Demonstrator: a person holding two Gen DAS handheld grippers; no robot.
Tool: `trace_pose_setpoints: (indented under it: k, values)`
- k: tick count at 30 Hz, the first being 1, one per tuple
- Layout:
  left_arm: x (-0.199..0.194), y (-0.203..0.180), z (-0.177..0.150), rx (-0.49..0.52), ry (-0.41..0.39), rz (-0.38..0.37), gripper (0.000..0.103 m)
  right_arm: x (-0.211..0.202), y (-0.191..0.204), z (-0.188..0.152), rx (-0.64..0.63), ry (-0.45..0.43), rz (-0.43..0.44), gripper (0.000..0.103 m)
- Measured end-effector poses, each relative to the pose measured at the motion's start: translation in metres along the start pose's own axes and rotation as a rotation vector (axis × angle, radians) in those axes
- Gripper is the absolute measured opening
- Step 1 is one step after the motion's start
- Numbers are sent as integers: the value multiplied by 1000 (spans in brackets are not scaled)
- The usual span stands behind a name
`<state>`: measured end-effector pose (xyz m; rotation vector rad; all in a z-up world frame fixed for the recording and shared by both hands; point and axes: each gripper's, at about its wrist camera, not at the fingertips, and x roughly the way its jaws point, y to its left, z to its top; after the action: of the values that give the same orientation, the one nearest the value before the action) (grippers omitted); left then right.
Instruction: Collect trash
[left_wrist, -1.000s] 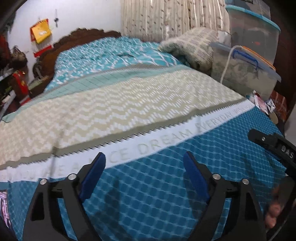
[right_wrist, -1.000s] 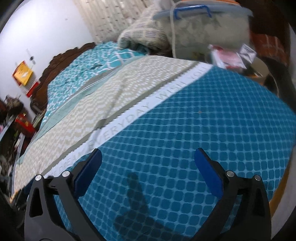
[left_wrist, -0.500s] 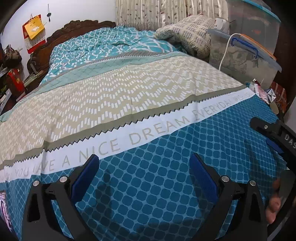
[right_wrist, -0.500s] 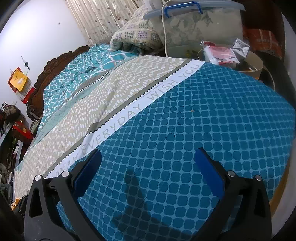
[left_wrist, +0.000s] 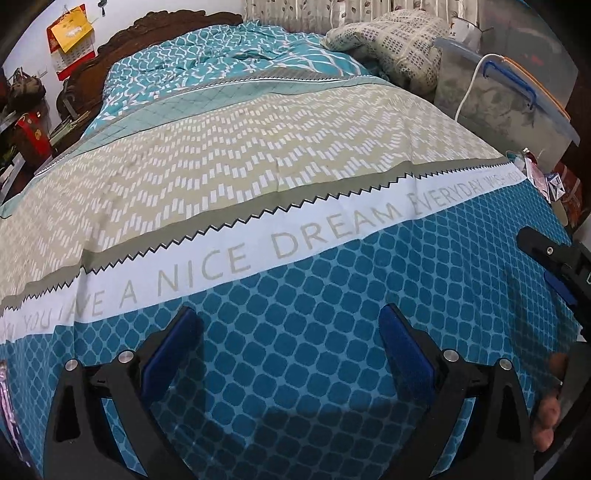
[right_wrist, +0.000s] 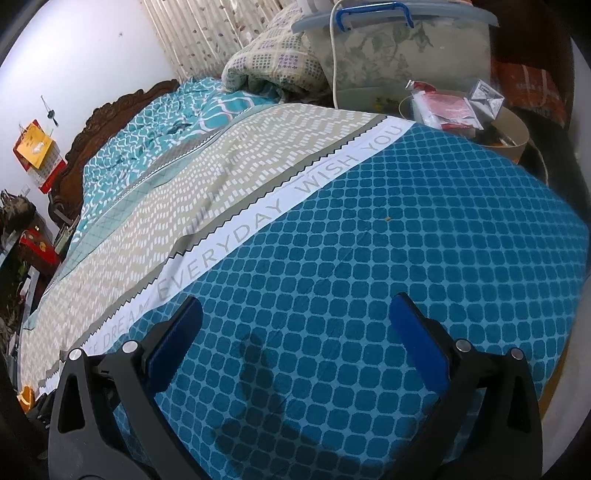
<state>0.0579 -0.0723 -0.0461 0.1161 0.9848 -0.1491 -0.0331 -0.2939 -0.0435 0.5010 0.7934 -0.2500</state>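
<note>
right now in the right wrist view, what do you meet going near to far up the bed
right gripper → blue checked band → white lettered strip → beige zigzag band → teal wavy-patterned quilt → carved wooden headboard

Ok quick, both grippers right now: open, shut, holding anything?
Left gripper: jaws wide open, nothing between them, over the bedspread.
Right gripper: jaws wide open, empty too, over the blue part of the bedspread.
</note>
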Motion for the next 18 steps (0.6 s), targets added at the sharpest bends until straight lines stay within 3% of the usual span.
trace_pose_setpoints:
  k: [11,14,18]
  values:
    - [0,3,2,-7,13,4,95,-18,10,-17,-100,49,55,100]
    - [-6,3,-1,-30,-6,13,94,-43,14,-21,-152,-23,53,100]
    - [-29,-2,-4,-10,-111,33,94,-80,18,-29,-211,-145,66,100]
